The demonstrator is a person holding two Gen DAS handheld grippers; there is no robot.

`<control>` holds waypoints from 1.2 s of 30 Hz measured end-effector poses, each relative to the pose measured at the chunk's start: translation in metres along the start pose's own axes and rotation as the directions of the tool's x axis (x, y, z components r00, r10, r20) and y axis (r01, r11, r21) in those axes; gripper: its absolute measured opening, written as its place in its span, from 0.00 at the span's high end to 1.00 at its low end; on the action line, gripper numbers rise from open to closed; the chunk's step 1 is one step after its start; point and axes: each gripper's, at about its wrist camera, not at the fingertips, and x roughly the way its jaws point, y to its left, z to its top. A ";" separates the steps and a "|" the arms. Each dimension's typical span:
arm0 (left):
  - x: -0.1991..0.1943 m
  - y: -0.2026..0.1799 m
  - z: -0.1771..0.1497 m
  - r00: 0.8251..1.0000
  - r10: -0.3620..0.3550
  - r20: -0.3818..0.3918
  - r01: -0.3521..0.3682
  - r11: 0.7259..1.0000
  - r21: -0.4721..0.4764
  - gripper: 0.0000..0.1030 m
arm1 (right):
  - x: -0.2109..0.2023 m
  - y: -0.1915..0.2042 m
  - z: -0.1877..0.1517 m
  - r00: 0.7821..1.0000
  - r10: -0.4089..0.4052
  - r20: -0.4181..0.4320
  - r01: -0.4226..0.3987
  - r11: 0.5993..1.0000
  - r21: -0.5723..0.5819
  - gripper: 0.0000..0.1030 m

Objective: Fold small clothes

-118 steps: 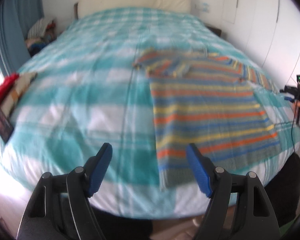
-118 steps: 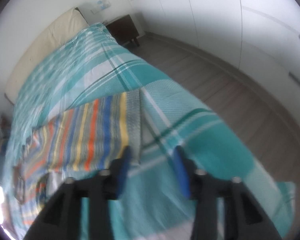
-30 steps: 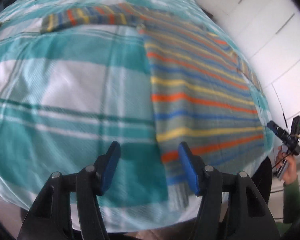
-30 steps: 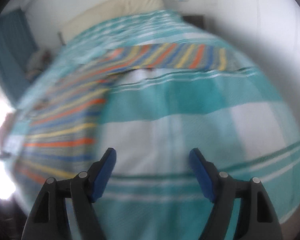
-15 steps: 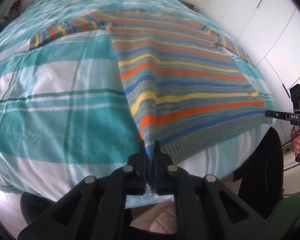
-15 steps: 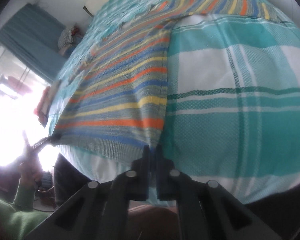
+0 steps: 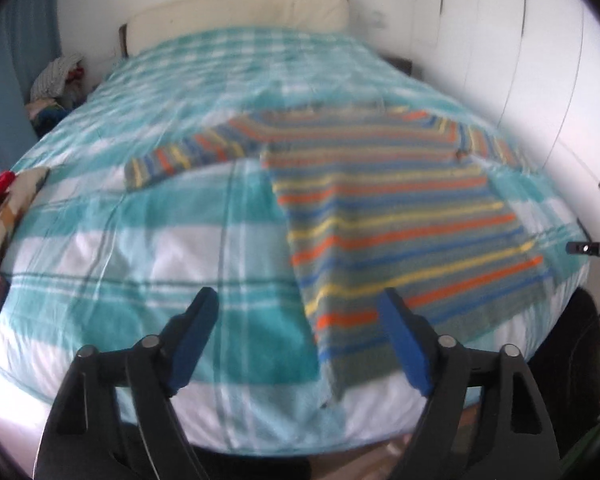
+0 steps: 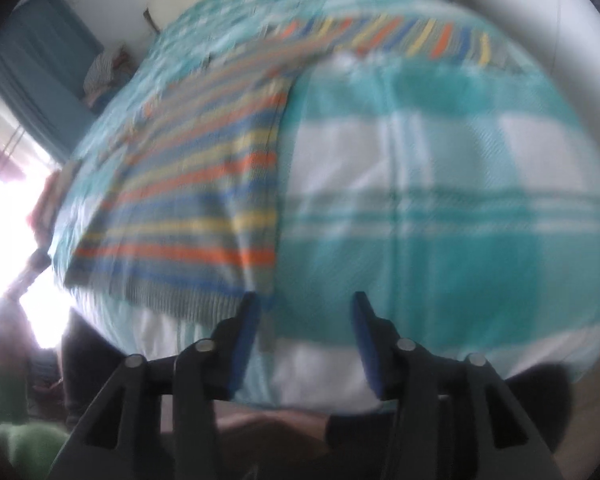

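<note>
Striped sweater (image 7: 384,216) lies flat, sleeves spread, on the plaid bed (image 7: 148,240) (both views blurred); left gripper (image 7: 300,344) and right gripper (image 8: 304,340) gape, holding nothing.

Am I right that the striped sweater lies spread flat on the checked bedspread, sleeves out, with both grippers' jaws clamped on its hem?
Not quite. The striped sweater does lie flat on the checked bedspread, sleeves out, but both wrist views show the jaws open, holding nothing.
</note>
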 end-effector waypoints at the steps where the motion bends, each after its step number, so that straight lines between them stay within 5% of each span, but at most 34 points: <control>1: 0.003 -0.002 0.011 0.999 -0.016 0.047 0.017 1.000 -0.019 0.10 | -0.005 -0.005 0.014 0.999 -0.009 0.039 0.009 1.000 0.006 0.50; 5: 0.038 -0.007 0.043 0.990 -0.016 0.142 0.028 0.996 -0.081 0.08 | -0.009 -0.033 0.074 0.984 0.002 0.178 -0.012 0.999 0.053 0.50; 10: 0.103 -0.003 0.043 0.997 -0.014 0.082 0.023 0.994 -0.108 0.08 | -0.007 -0.120 0.136 0.949 -0.051 0.312 -0.044 0.956 0.289 0.50; 14: 0.159 -0.008 0.007 0.996 -0.019 -0.087 0.013 0.997 -0.072 0.08 | 0.012 -0.189 0.159 0.948 -0.038 0.316 -0.122 0.873 0.472 0.50; 17: 0.156 -0.009 0.001 0.999 -0.022 -0.050 0.018 0.997 -0.079 0.06 | 0.031 -0.230 0.168 0.951 0.007 0.310 -0.191 0.803 0.565 0.50; 21: 0.155 -0.011 -0.001 0.998 -0.020 -0.054 0.016 0.997 -0.073 0.05 | 0.050 -0.251 0.180 0.947 0.067 0.315 -0.252 0.767 0.591 0.50; 26: 0.161 -0.009 0.001 0.998 -0.019 -0.054 0.015 0.997 -0.072 0.04 | 0.079 -0.247 0.191 0.970 0.058 0.238 -0.193 0.777 0.599 0.56; 27: 0.162 -0.009 0.001 0.998 -0.018 -0.053 0.014 0.997 -0.071 0.04 | 0.082 -0.244 0.193 0.978 0.040 0.203 -0.155 0.790 0.593 0.64; 28: 0.162 -0.010 0.001 0.998 -0.016 -0.054 0.012 0.997 -0.071 0.04 | 0.086 -0.244 0.194 0.986 0.016 0.165 -0.111 0.803 0.586 0.89; 29: 0.163 -0.011 0.002 0.998 -0.013 -0.057 0.009 0.997 -0.073 0.04 | 0.086 -0.243 0.195 0.989 0.002 0.150 -0.091 0.804 0.588 0.98; 31: 0.162 -0.010 0.007 0.997 0.003 -0.083 -0.010 0.997 -0.081 0.05 | 0.073 -0.237 0.198 0.985 -0.045 0.167 -0.063 0.803 0.592 0.98; 33: 0.153 -0.004 0.017 0.994 -0.005 -0.106 -0.006 0.995 -0.103 0.05 | 0.051 -0.212 0.211 0.974 -0.133 0.183 0.021 0.859 0.511 0.98; 36: 0.129 0.022 0.029 0.999 0.035 -0.005 -0.035 0.989 -0.147 0.04 | 0.016 -0.149 0.240 0.956 -0.157 0.250 0.069 0.942 0.329 0.98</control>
